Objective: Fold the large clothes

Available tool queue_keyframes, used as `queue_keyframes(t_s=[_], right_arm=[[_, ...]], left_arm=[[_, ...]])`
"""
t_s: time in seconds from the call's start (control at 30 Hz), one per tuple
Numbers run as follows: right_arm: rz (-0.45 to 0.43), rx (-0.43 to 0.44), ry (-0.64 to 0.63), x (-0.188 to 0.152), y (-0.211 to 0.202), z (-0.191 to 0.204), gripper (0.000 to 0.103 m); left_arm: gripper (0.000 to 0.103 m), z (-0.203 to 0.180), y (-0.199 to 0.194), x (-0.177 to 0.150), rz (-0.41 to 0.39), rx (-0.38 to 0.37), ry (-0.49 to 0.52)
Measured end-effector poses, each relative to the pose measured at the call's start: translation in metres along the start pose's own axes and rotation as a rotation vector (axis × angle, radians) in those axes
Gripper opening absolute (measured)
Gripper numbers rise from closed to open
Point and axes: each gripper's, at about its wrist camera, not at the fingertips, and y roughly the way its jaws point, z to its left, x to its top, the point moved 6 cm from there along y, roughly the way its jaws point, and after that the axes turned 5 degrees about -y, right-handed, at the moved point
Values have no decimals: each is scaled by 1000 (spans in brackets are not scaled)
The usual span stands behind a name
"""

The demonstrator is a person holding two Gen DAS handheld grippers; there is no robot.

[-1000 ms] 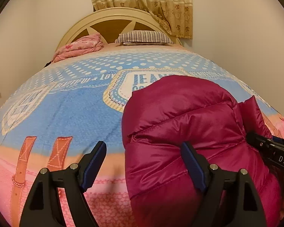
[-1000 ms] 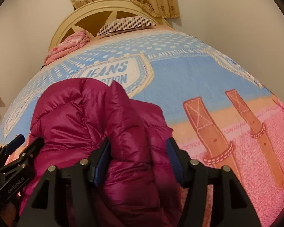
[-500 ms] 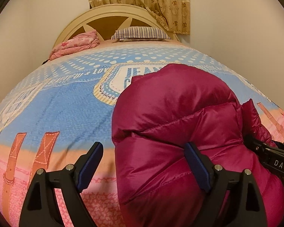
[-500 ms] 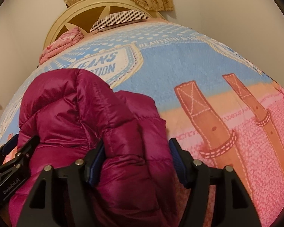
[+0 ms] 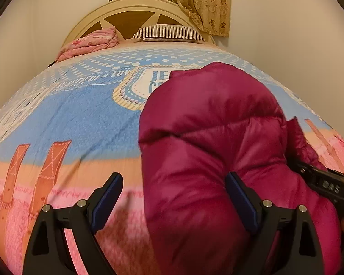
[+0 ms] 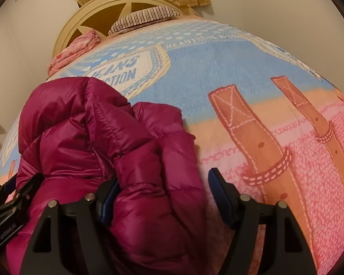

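Note:
A magenta puffer jacket [image 5: 208, 137] lies bunched in a thick fold on the patterned blanket [image 5: 75, 119]. My left gripper [image 5: 174, 194] stands wide open at the jacket's near left edge. Its right finger [image 5: 240, 201] touches the fabric and its left finger [image 5: 107, 194] hangs over bare blanket. My right gripper [image 6: 162, 194] straddles the right part of the jacket [image 6: 117, 142]. Its jaws are opening: the left pad still rests against the fold, while the right pad stands clear of it. Each view shows the other gripper at its edge.
The bed's cream headboard [image 5: 130, 11] stands at the back with a striped pillow [image 5: 169, 31] and a folded pink quilt [image 5: 89, 43] in front of it. A curtain [image 5: 185, 0] hangs behind. A white wall runs along the bed's right side.
Both grippers have widened their jaws around the jacket. The right gripper has sunk a little closer to the bed, and the fold it pinched now sits loose.

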Motion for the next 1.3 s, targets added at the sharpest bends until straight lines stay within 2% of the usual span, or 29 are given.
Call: queue_keyframes(t_s=[0.33, 0.57, 0.63, 0.77, 0.8, 0.83, 0.87, 0.9, 0.93, 1.03, 1.3], right_arm=[[3, 32, -4, -7, -4, -2, 75], [-6, 62, -1, -9, -5, -3, 74], [-6, 70, -3, -9, -4, -2, 72], [-8, 105, -15, -11, -5, 2, 57], [-8, 118, -19, -12, -5, 4, 53], [-6, 130, -19, -12, -5, 5, 51], [-6, 143, -18, -13, -6, 6, 46], [-11, 161, -17, -13, -7, 6, 39], [-16, 181, -19, -14, -9, 8, 36], [-39, 208, -23, -15, -17, 11, 26], [-82, 258, 3, -25, -42, 19, 23]], left_arm=[[91, -4, -11, -16, 23, -7, -11], [91, -5, -9, -21, 44, -39, -22], [91, -5, -8, -22, 52, -51, -27], [91, -10, -7, -23, 74, -130, -39], [89, -11, -8, -23, 74, -148, -39], [81, -14, -10, -23, 73, -166, -32], [78, -19, -13, -24, 67, -175, -15], [73, -22, -17, -24, 57, -173, 0], [66, -25, -21, -24, 50, -178, 13], [54, -30, -32, -25, 32, -162, 43], [46, -27, -67, -25, -15, -145, 70]])
